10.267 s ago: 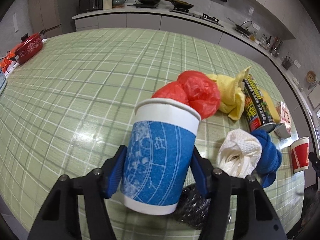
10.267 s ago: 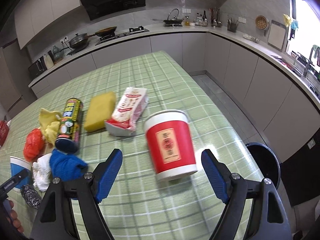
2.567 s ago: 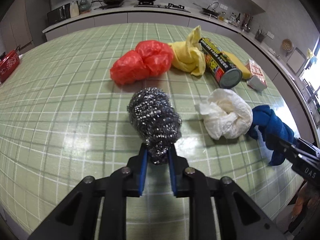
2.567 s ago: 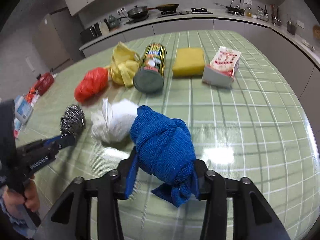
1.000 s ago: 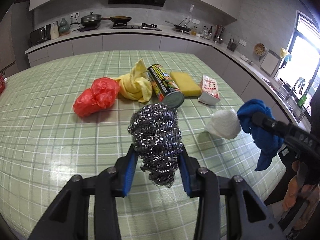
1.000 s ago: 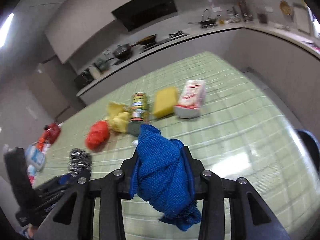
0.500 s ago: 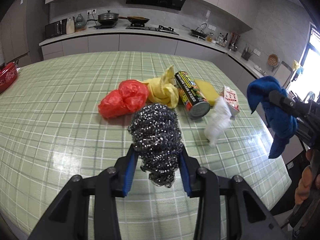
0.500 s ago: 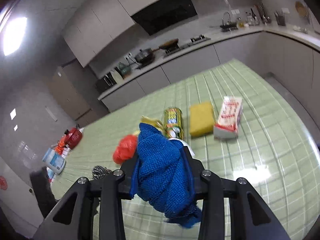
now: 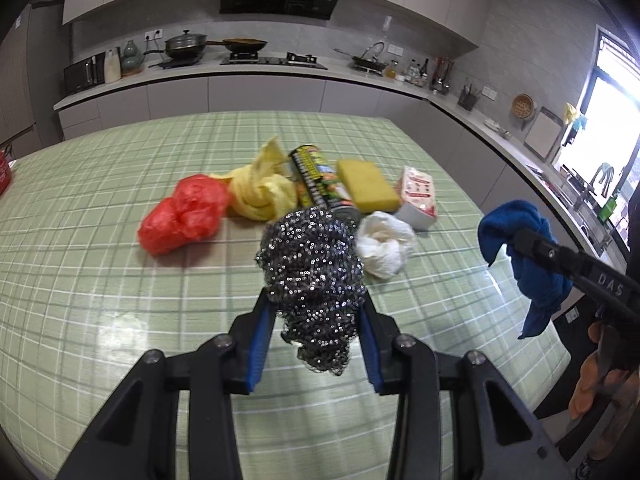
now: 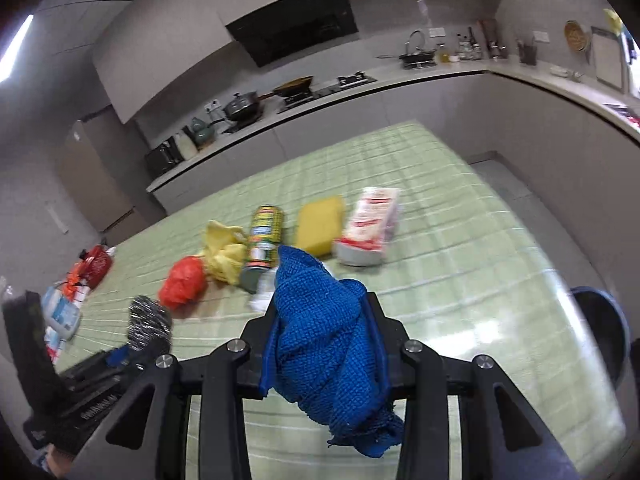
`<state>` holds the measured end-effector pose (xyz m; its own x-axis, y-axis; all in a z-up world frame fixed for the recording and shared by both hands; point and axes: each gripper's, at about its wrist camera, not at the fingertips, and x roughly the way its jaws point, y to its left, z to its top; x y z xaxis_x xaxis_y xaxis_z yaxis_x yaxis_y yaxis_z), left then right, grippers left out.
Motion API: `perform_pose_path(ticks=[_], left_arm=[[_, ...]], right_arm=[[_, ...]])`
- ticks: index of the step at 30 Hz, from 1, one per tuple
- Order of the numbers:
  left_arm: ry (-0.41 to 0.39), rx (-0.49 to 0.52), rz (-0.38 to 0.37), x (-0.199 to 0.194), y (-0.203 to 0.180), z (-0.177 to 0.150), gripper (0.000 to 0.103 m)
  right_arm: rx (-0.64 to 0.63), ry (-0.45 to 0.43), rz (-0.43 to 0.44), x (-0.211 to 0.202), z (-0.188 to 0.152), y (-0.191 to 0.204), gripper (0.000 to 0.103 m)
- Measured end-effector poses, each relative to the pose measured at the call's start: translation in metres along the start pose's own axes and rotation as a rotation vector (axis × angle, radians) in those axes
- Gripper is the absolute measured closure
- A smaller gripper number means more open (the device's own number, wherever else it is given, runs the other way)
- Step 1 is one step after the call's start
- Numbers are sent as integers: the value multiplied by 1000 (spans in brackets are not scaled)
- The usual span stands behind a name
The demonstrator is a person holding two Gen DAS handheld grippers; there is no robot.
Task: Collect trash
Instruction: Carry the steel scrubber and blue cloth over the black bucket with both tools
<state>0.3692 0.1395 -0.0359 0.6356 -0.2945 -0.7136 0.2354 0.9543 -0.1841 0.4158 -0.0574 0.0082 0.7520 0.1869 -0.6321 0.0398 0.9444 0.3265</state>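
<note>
My left gripper (image 9: 316, 312) is shut on a steel wool scrubber (image 9: 314, 272) and holds it above the green checked table (image 9: 100, 280). My right gripper (image 10: 324, 328) is shut on a blue cloth (image 10: 328, 356), lifted over the table's right side; the cloth also shows in the left wrist view (image 9: 524, 256). On the table lie a red plastic bag (image 9: 184, 212), a yellow bag (image 9: 260, 192), a tin can (image 9: 316, 180), a yellow sponge (image 9: 366, 186), a red and white carton (image 9: 418, 196) and a white crumpled wad (image 9: 384, 248).
A dark round bin (image 10: 600, 332) stands on the floor past the table's right edge. A red pot (image 10: 94, 262) and packets (image 10: 60, 312) sit at the table's far left end. Kitchen counters with a hob (image 9: 256, 56) run behind.
Both grippers have kept their loads lifted. The right gripper with the blue cloth has dropped lower at the table's right side. The white wad lies still on the table again.
</note>
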Motion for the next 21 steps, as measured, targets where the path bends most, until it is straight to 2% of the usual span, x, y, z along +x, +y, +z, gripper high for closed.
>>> perform_pose_path(ticks=[2, 8, 15, 21], left_arm=[[-6, 11, -7, 0, -16, -1, 62], [-22, 55, -36, 9, -99, -8, 62], [-14, 24, -62, 30, -233, -20, 62], [39, 33, -151, 62, -343, -29, 62]], right_arm=[[19, -5, -13, -9, -2, -22, 63], [36, -28, -35, -41, -6, -96, 63], [52, -12, -32, -88, -3, -235, 63], [43, 26, -74, -122, -8, -340, 63]])
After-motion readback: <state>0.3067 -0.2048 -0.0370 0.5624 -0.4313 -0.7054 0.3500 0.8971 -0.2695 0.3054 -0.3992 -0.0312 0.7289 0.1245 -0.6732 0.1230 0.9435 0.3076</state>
